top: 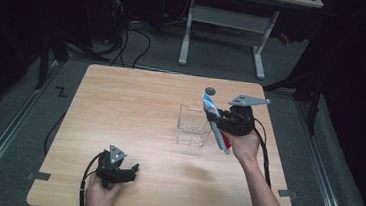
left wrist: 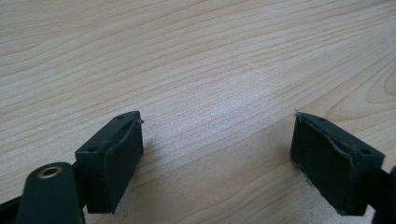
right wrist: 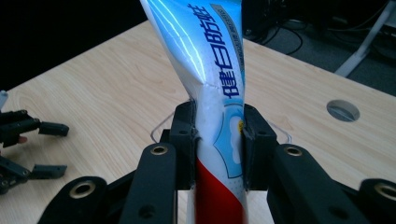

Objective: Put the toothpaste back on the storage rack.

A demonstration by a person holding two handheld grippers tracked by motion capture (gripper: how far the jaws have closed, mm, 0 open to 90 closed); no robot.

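My right gripper (top: 218, 118) is shut on a blue, white and red toothpaste tube (top: 215, 122), held tilted above the table just right of a clear plastic box (top: 193, 126). In the right gripper view the jaws pinch the toothpaste tube (right wrist: 219, 121) at its middle, and the box's clear rim (right wrist: 161, 125) peeks out behind them. My left gripper (top: 134, 171) rests near the table's front left edge, open. In the left gripper view its pads (left wrist: 116, 158) stand wide apart over bare wood with nothing between them.
The light wooden table (top: 130, 108) has a round cable hole (top: 210, 91) near its far edge. Beyond it stand a white desk frame (top: 224, 34) and floor cables (top: 136, 38). The other hand's gripper (right wrist: 28, 149) appears at the left of the right gripper view.
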